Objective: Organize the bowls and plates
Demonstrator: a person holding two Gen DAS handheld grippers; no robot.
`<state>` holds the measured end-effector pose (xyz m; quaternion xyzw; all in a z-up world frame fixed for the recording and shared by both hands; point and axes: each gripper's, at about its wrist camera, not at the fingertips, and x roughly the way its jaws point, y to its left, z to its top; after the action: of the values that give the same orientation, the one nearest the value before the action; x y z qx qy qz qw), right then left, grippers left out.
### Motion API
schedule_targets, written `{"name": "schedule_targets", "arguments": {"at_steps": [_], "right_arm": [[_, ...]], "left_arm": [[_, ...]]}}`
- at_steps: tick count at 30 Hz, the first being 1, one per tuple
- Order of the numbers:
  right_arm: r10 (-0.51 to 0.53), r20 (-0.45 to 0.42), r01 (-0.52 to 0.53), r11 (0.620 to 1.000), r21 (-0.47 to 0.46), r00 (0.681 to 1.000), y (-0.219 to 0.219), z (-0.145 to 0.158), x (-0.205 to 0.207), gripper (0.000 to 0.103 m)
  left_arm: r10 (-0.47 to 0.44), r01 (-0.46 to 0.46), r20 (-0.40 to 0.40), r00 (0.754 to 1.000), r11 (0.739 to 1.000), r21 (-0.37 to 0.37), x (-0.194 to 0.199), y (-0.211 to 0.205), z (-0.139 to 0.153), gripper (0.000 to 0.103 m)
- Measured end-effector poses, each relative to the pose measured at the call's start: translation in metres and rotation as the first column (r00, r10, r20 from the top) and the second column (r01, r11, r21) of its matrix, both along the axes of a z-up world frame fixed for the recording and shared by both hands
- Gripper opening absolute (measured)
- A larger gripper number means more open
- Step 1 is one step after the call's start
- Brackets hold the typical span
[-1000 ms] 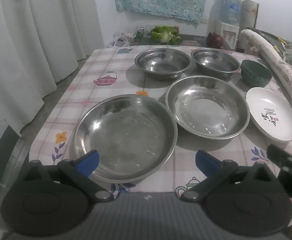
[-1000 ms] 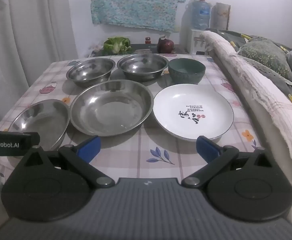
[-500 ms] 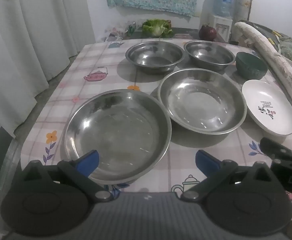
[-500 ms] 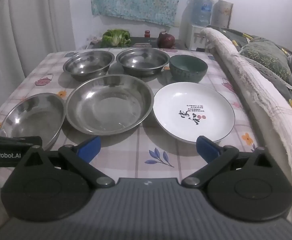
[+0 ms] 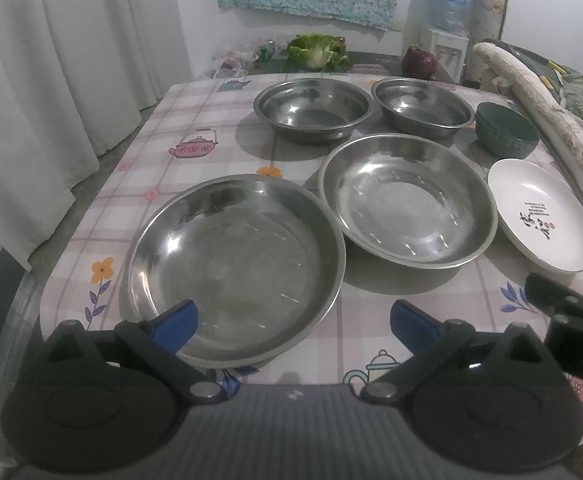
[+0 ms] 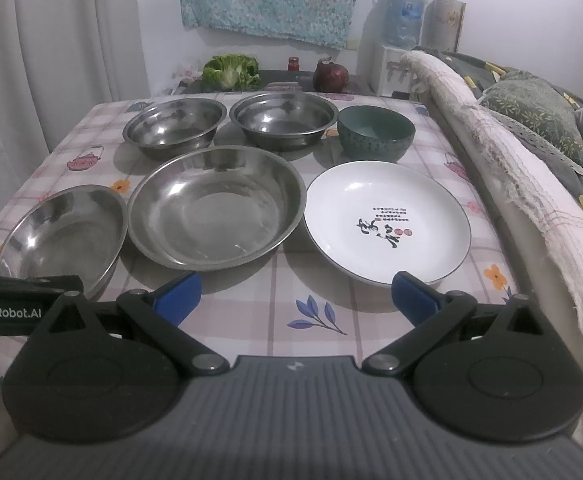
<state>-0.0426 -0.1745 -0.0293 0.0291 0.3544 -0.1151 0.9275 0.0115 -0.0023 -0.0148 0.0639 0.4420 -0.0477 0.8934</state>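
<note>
Two wide steel plates lie on the table, one near left (image 5: 235, 264) (image 6: 63, 236) and one in the middle (image 5: 407, 200) (image 6: 215, 208). Two deeper steel bowls stand behind them, left (image 5: 311, 106) (image 6: 173, 126) and right (image 5: 423, 106) (image 6: 283, 118). A dark green bowl (image 5: 505, 130) (image 6: 375, 132) stands at the back right. A white plate with black writing (image 5: 539, 220) (image 6: 387, 220) lies at the right. My left gripper (image 5: 291, 322) is open and empty over the near left plate's front rim. My right gripper (image 6: 295, 298) is open and empty in front of the white plate.
The table (image 6: 323, 316) has a checked cloth with flowers and teapots. White curtains (image 5: 51, 80) hang at the left. A bed with a white blanket edge (image 6: 511, 184) runs along the right. Lettuce (image 6: 231, 70), a red onion (image 6: 330, 76) and a water dispenser (image 6: 403, 28) stand behind the table.
Both grippers have moved a little forward and lower toward the dishes. Both stay open and empty. No dish has moved.
</note>
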Motion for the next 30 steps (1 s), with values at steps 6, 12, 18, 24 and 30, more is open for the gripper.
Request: {"name": "schedule_targets", "arguments": {"at_steps": [6, 12, 18, 24, 30], "right_arm": [[-0.006, 0.007, 0.006, 1.0, 0.001, 1.0, -0.001, 0.002, -0.003, 0.102], [-0.018, 0.012, 0.018, 1.0, -0.002, 1.0, -0.002, 0.002, -0.003, 0.102], [-0.029, 0.019, 0.029, 1.0, -0.001, 0.999, -0.004, 0.002, -0.006, 0.102], [-0.04, 0.014, 0.04, 0.999, 0.002, 0.999, -0.005, 0.001, -0.007, 0.102], [-0.043, 0.027, 0.043, 0.999, -0.004, 0.999, -0.005, 0.005, -0.011, 0.102]], "left_arm": [[-0.002, 0.002, -0.001, 1.0, 1.0, -0.003, -0.003, 0.0, 0.002, 0.103], [-0.007, 0.007, 0.0, 1.0, 1.0, -0.003, -0.004, -0.001, 0.005, 0.103], [-0.019, 0.019, 0.006, 1.0, 1.0, -0.004, -0.007, -0.005, 0.007, 0.103], [-0.031, 0.031, 0.014, 0.999, 1.0, -0.002, -0.007, -0.008, 0.008, 0.103], [-0.025, 0.025, 0.012, 1.0, 1.0, -0.004, -0.008, -0.008, 0.009, 0.103]]}}
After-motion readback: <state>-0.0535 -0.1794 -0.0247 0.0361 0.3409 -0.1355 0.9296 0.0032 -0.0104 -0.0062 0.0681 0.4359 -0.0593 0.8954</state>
